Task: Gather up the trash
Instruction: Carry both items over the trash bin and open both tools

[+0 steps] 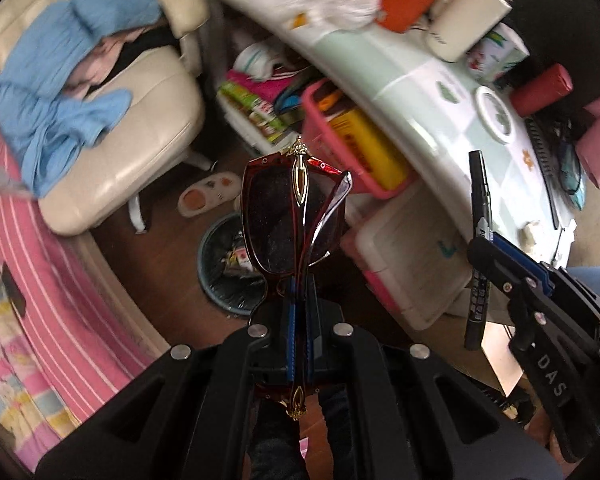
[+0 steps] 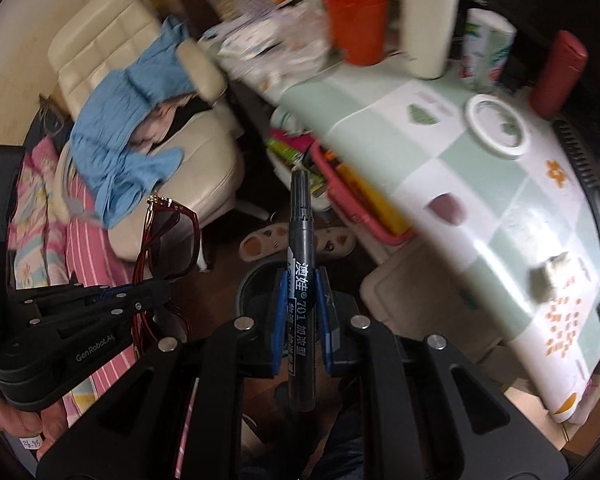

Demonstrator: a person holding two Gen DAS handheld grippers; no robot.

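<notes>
My left gripper (image 1: 299,292) is shut on a pair of dark red sunglasses (image 1: 288,216) and holds them up above a round blue trash bin (image 1: 224,276) on the wooden floor. The bin holds wrappers. My right gripper (image 2: 301,280) is shut on a black marker pen (image 2: 300,240), held upright over the same bin (image 2: 256,280), which is mostly hidden there. The right gripper and marker (image 1: 478,216) show at the right of the left wrist view. The left gripper and sunglasses (image 2: 172,244) show at the left of the right wrist view.
A table with a green and white cloth (image 2: 440,148) carries an orange canister (image 2: 356,16), a white flask (image 2: 430,16) and a white lid (image 2: 496,124). A pink basket (image 1: 340,140) and plastic boxes (image 1: 412,264) sit under it. A cream chair with blue cloth (image 1: 100,120) stands left, slippers (image 1: 208,196) on the floor.
</notes>
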